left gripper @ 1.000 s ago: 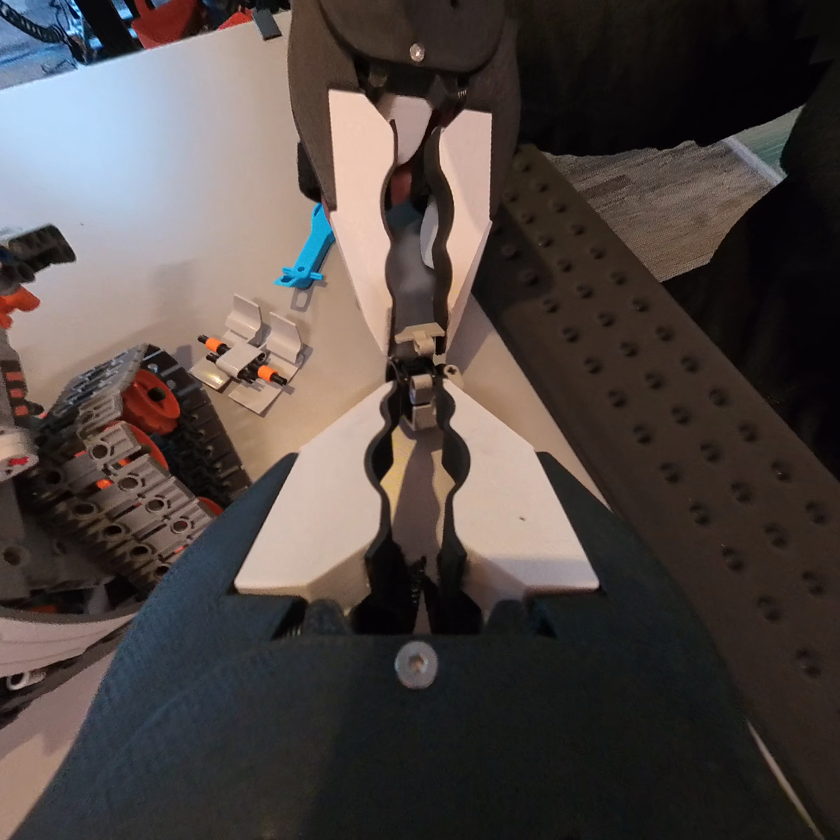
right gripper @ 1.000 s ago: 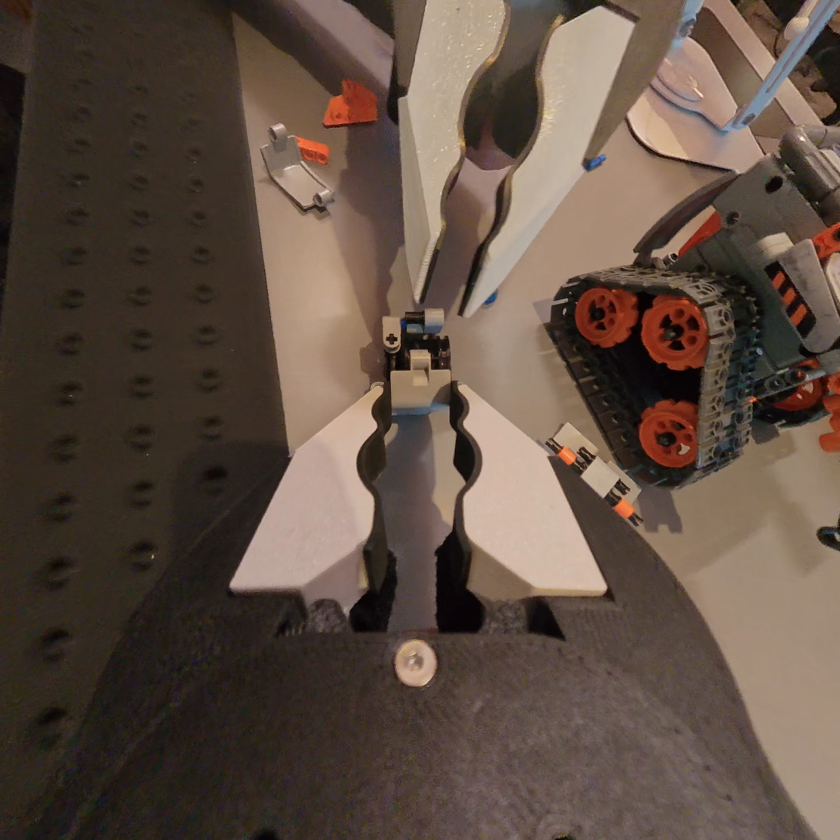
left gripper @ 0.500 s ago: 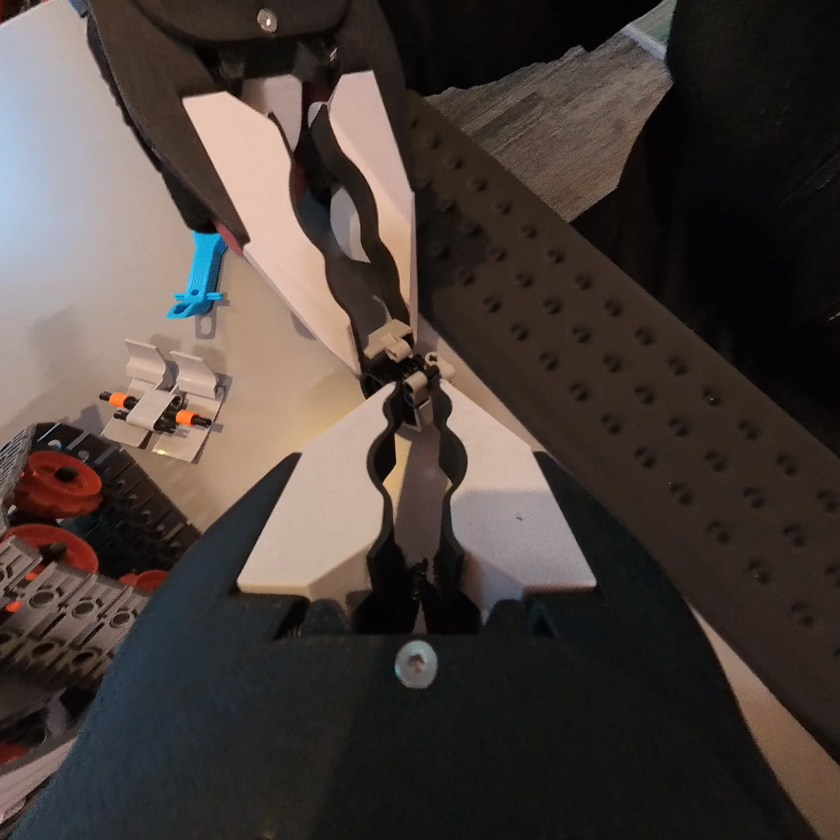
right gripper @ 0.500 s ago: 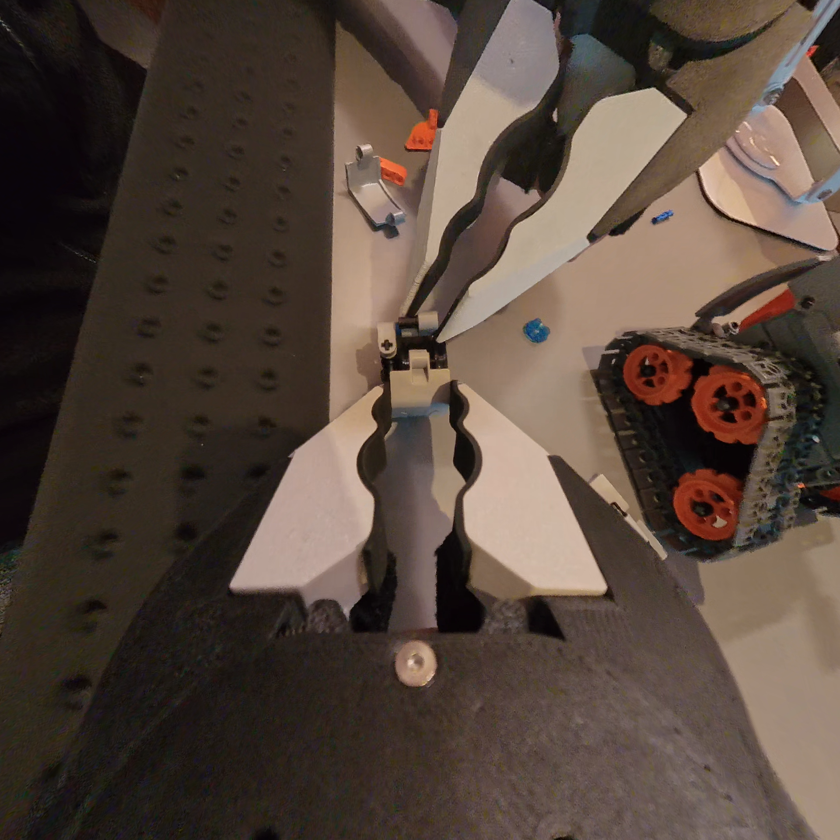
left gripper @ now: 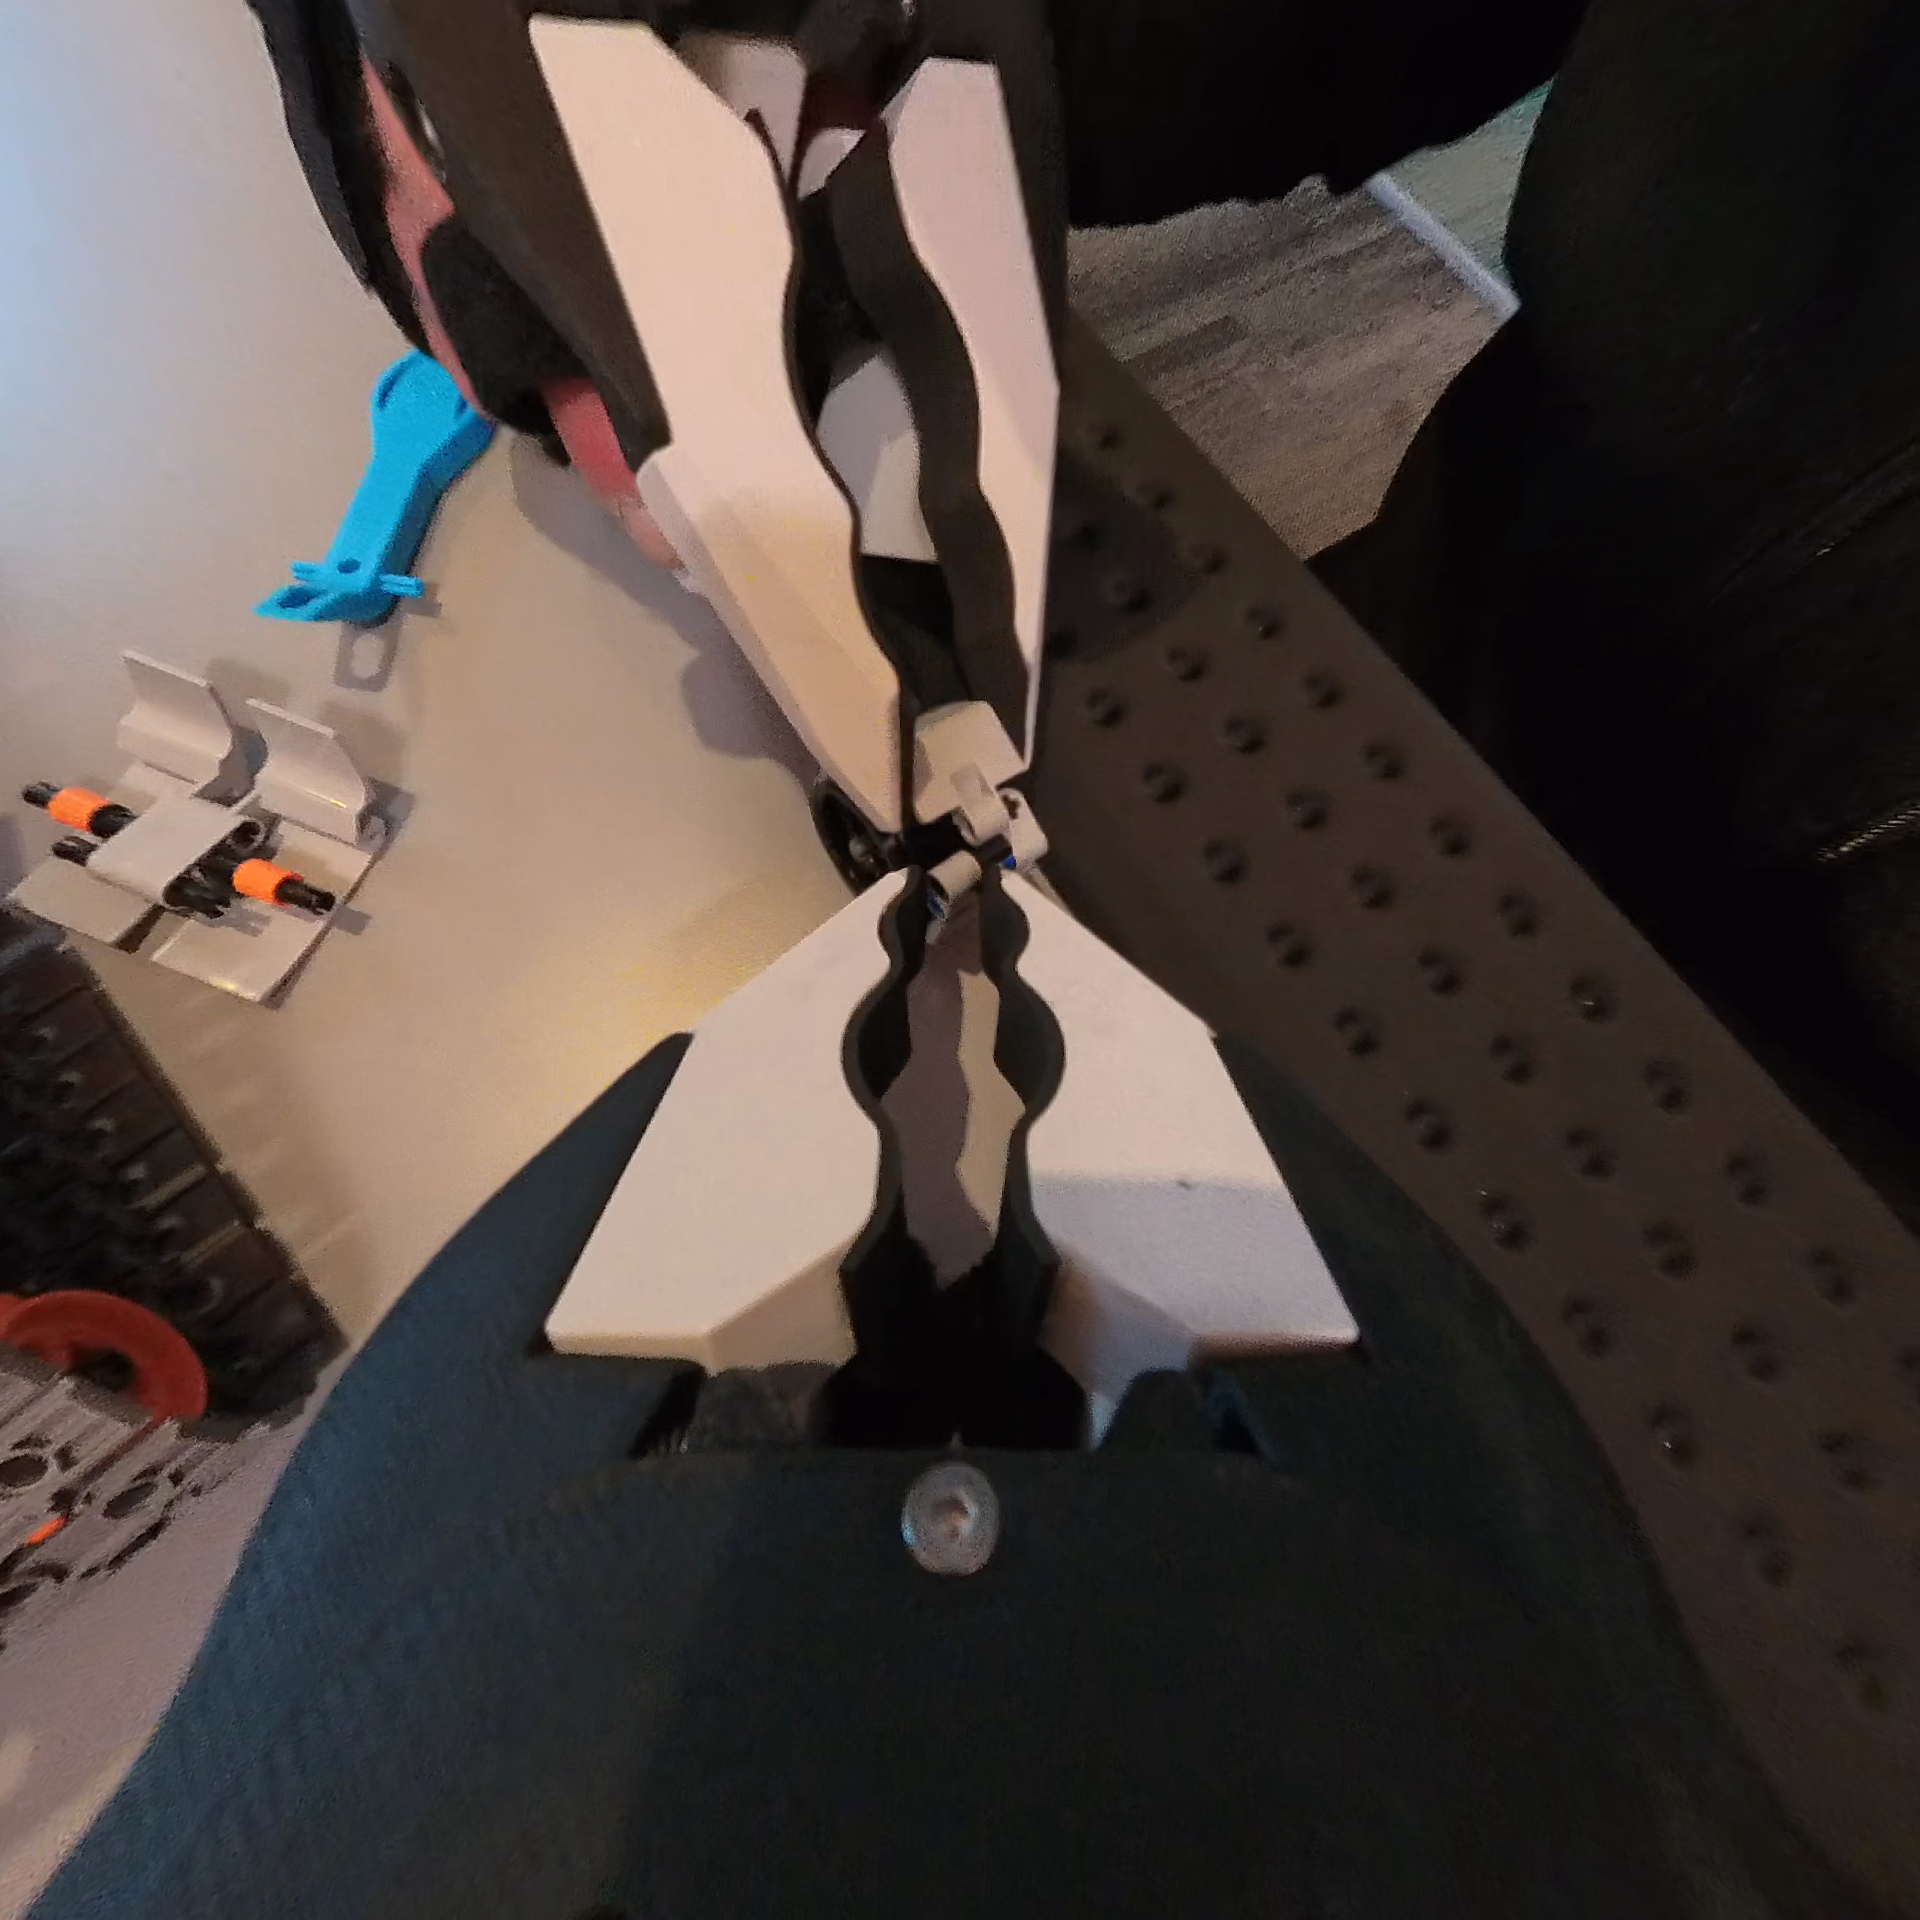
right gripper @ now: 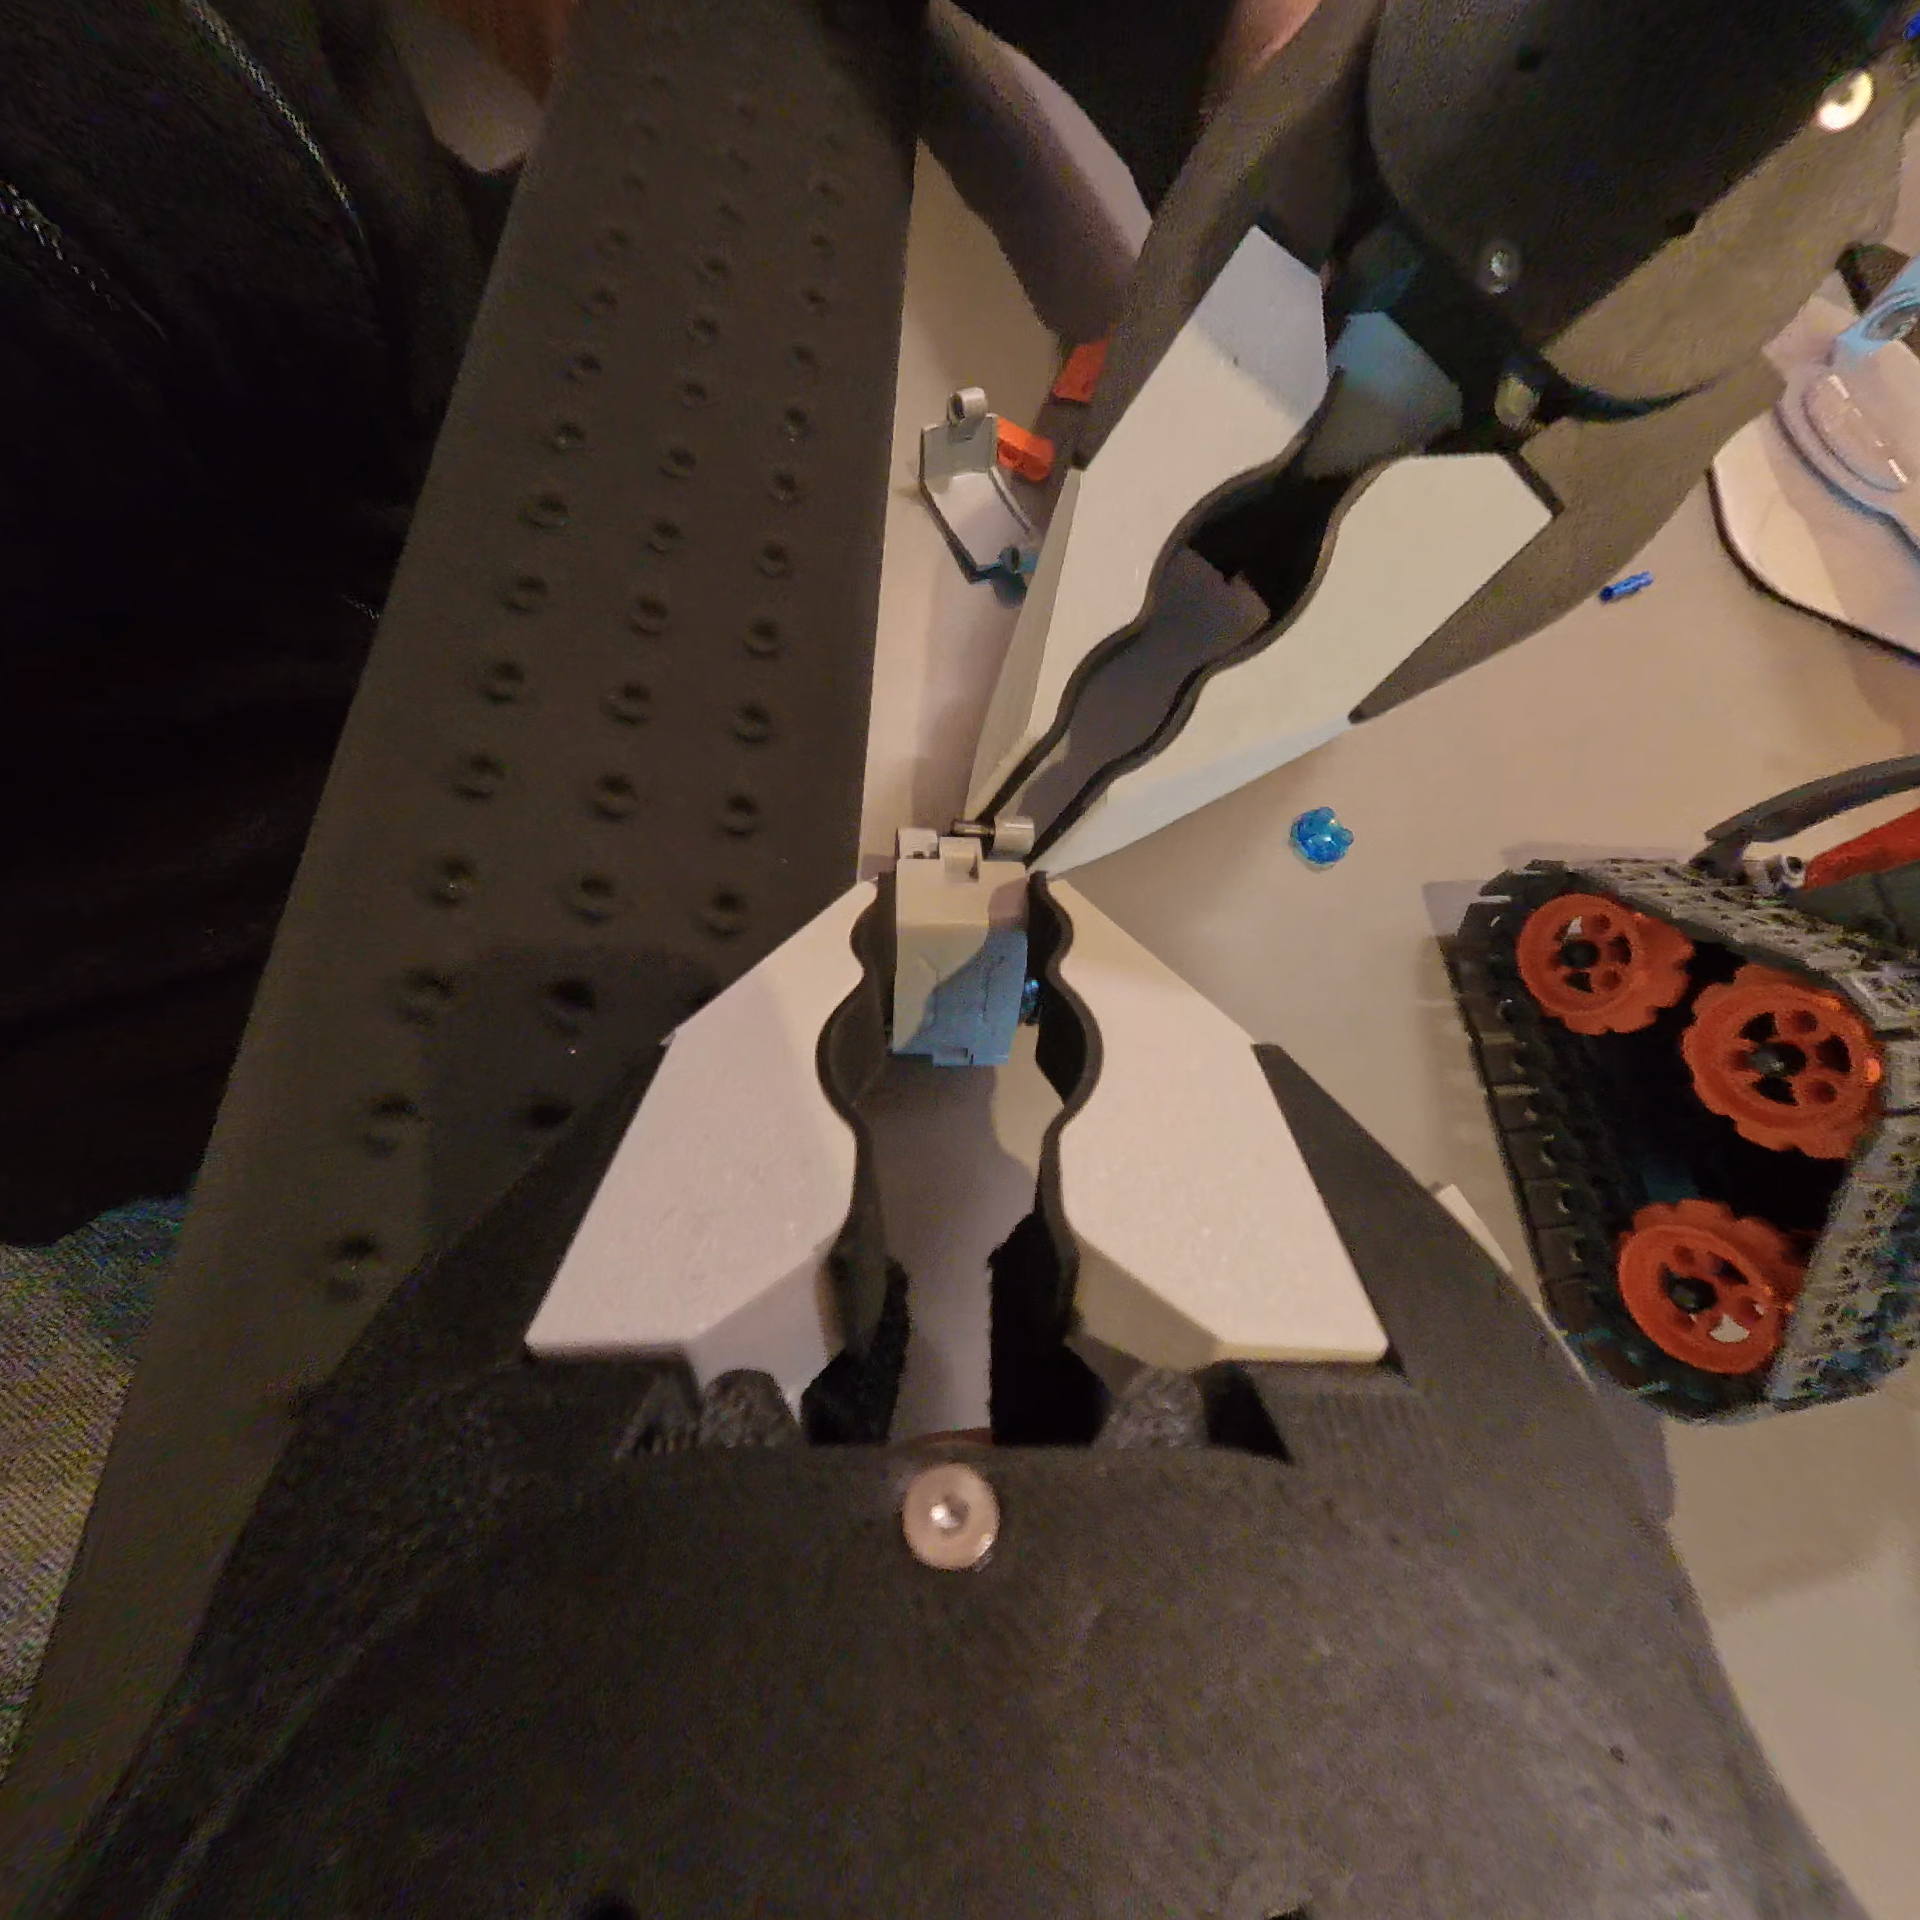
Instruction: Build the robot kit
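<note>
Pinching one small grey brick assembly (right gripper: 951, 925) from opposite ends, right gripper (right gripper: 961, 914) and left gripper (left gripper: 956, 888) meet tip to tip w/ jaws closed on it, above the white table (left gripper: 540, 935). Just beside: black perforated strip (right gripper: 644, 665). Farther off: tracked model w/ orange wheels (right gripper: 1704, 1122), blue tool (left gripper: 384, 509).

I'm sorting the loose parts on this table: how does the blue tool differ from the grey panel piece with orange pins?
The blue tool is one long flat bright-blue piece, partly hidden under the right gripper. The grey panel piece with orange pins is a wider assembly of curved light-grey panels, black connectors and orange pins, and lies in full view. Both lie flat on the white table, untouched.
</note>
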